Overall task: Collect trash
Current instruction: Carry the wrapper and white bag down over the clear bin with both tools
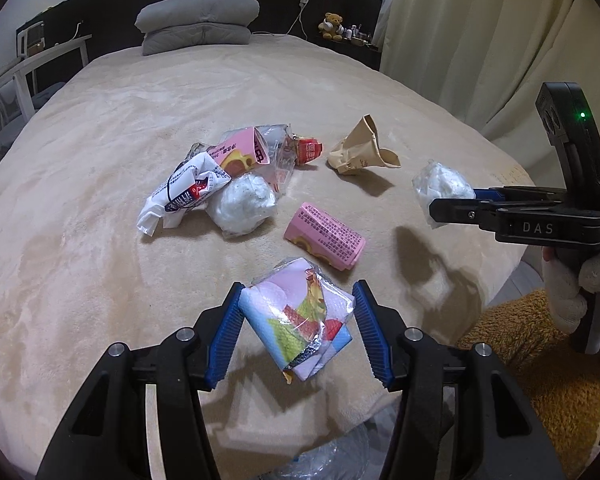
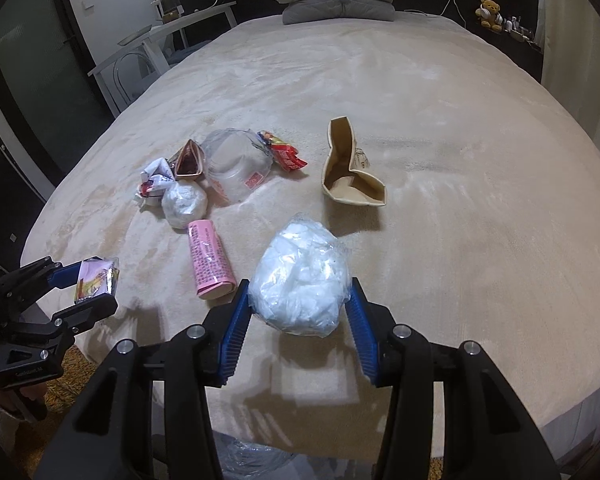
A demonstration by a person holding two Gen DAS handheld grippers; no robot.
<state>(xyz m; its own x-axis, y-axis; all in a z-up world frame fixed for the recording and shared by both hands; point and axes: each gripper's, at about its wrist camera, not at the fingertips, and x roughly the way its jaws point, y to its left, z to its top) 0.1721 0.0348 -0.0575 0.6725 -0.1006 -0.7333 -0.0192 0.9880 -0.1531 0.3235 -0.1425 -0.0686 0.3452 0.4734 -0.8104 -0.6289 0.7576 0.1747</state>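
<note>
My left gripper [image 1: 298,300] is shut on a crumpled colourful wrapper [image 1: 300,320], held above the bed's near edge. My right gripper [image 2: 298,286] is shut on a white wad in clear plastic [image 2: 300,280], also lifted off the bed. Each wrist view shows the other gripper from the side: the right gripper [image 1: 452,208], the left gripper [image 2: 96,280]. Still lying on the beige bedspread [image 1: 100,160] are a pink box [image 1: 326,236], a brown paper bag [image 1: 360,150], another white wad [image 1: 242,204], a white-and-red wrapper [image 1: 180,196], a red packet [image 1: 308,150] and a clear container [image 2: 236,168].
A clear plastic bag [image 1: 328,460] sits on the floor below the bed's near edge. A brown fluffy rug [image 1: 540,360] lies at the right. Grey pillows [image 1: 198,20] are at the headboard, a white chair [image 2: 140,56] stands left of the bed, and a curtain [image 1: 480,40] hangs at the right.
</note>
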